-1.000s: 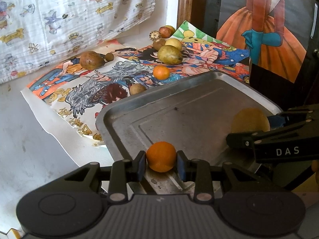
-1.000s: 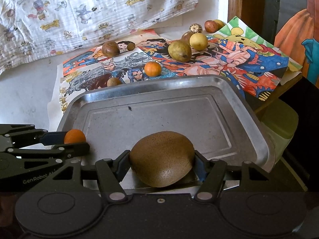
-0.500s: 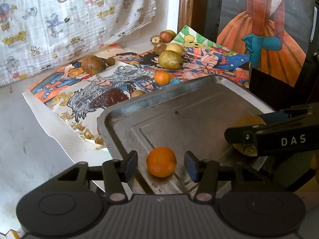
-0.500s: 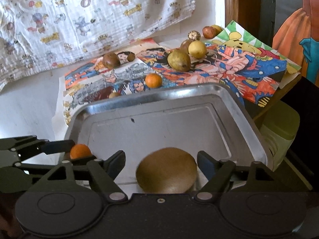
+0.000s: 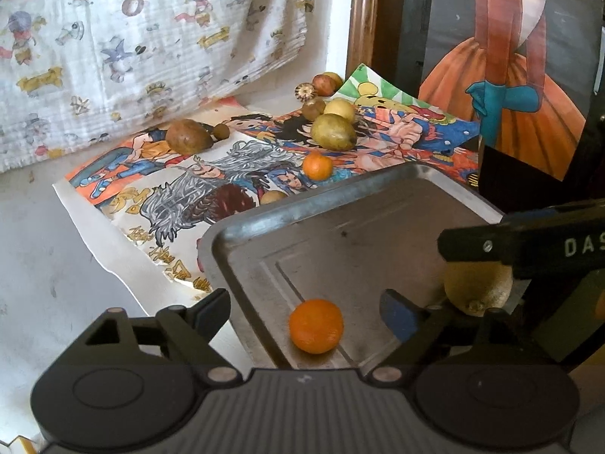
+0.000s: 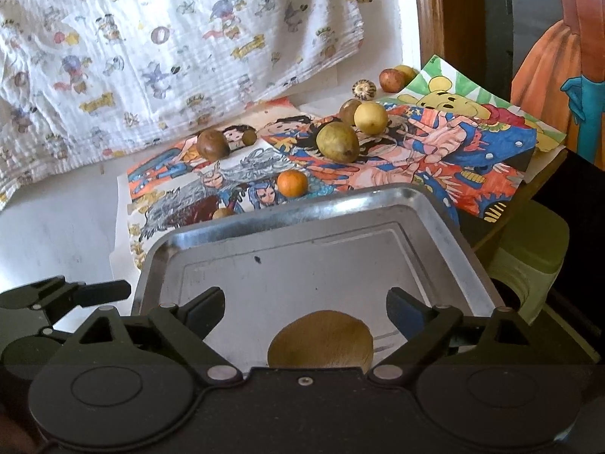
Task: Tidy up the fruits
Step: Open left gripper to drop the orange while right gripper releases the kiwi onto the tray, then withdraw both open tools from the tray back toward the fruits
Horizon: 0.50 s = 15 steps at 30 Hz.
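Item 1, my left gripper point(image 5: 304, 304): jaws spread wide, holding nothing. A small orange point(image 5: 316, 325) lies between them on the metal tray point(image 5: 302, 204), lower centre of the left wrist view, touching neither finger.

Item 2, my right gripper point(image 6: 305, 302): jaws likewise spread, empty. A large brown fruit point(image 6: 320, 336) sits on the tray just under it, at the bottom centre of the right wrist view, clear of both fingers.

Item 3, fruit not yet collected, on the cartoon posters point(image 6: 416, 159) over the table beyond the tray's far rim: a second orange point(image 6: 292, 183) nearest the rim; a small tan fruit point(image 6: 222, 212) close against the rim at its left; a large green-yellow fruit point(image 6: 337, 140); a yellow round fruit point(image 6: 371, 117); a brown fruit point(image 6: 212, 143) toward the upper left; a few small ones at the back, near the printed cloth point(image 6: 151, 56).

Step in hand, as I judge it: both deliveries set down, release complete.

Next move calls for: lifting both grippers clear without nudging the round fruits, which could roll on the smooth tray, then reaching over the far rim, probably for the second orange and the green-yellow fruit.
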{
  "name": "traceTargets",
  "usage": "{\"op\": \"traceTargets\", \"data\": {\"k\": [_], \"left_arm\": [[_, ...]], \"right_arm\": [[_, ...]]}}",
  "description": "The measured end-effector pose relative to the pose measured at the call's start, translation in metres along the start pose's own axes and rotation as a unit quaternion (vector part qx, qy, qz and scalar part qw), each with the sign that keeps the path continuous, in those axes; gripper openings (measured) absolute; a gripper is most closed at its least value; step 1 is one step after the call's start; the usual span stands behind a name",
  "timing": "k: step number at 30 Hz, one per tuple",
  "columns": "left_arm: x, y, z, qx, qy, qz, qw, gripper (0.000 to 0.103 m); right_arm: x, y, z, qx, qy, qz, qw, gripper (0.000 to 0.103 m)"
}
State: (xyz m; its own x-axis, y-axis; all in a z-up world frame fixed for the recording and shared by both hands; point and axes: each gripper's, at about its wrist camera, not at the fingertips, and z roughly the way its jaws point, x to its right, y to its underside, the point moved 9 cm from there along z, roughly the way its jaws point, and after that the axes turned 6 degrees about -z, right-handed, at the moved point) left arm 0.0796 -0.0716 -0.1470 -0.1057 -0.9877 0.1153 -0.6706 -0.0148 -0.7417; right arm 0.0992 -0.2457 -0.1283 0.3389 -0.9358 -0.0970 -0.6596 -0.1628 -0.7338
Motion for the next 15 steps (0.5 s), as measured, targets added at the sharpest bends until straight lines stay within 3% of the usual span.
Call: {"op": "traceTargets", "data": {"k": [3,7,15], "left_arm": [[-0.001,-0.004,-0.003,0.006,0.002,-0.003,1.0,0.091],[-0.004,-0.013,-0.01,0.026,-0.002,-0.006,0.9996,0.1],[-0.017,-0.036,-0.021,0.048,-0.011,-0.021,0.9986,0.102]], "right_arm": [[0.001,-0.005,-0.004,0.01,0.002,0.006,1.0,0.101],[-0.002,-0.014,-0.013,0.021,-0.002,0.013,1.0,0.102],[-0.012,-0.045,-0.04,0.057,-0.023,0.029,0.998,0.102]]}}
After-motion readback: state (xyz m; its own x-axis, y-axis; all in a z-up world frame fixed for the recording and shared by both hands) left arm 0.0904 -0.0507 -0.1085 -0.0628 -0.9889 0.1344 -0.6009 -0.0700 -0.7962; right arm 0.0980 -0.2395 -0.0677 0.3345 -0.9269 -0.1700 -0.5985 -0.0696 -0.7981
